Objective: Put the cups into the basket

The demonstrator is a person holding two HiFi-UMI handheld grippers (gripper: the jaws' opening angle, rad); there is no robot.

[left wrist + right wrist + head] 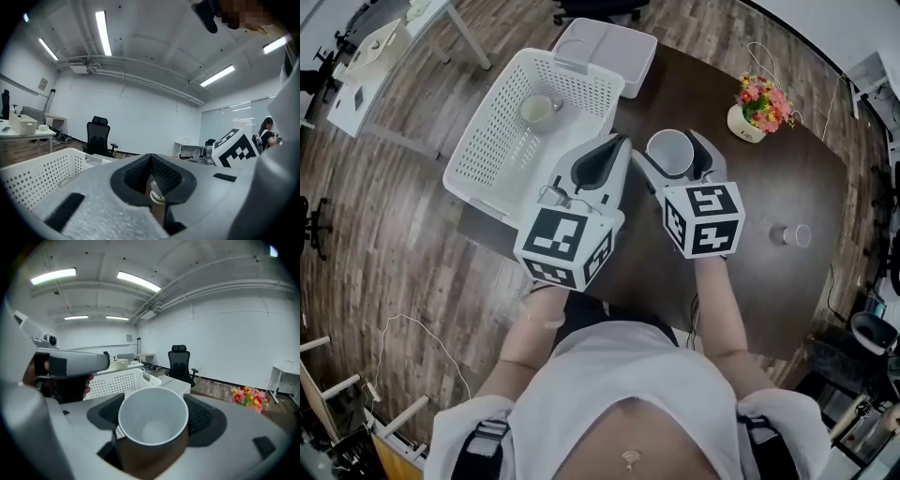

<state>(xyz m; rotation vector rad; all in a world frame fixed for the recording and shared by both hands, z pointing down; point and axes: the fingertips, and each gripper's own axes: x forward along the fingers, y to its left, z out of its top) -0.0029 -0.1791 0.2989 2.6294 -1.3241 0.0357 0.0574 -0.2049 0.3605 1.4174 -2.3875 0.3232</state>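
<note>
Carrying step: the right tool point(675, 161) grips the brown, white-lined ceramic cup point(153, 418) above the dark desk point(769, 178), beside the white perforated plastic basket point(483, 145). Left tool point(607, 155) is clenched, empty. Next, I reckon: swing over the basket, lower, release.

The head camera is looking steeply down on the table point(769, 178), while both gripper cameras are looking roughly level along their jaws, all sharing the white basket point(492, 141).
</note>
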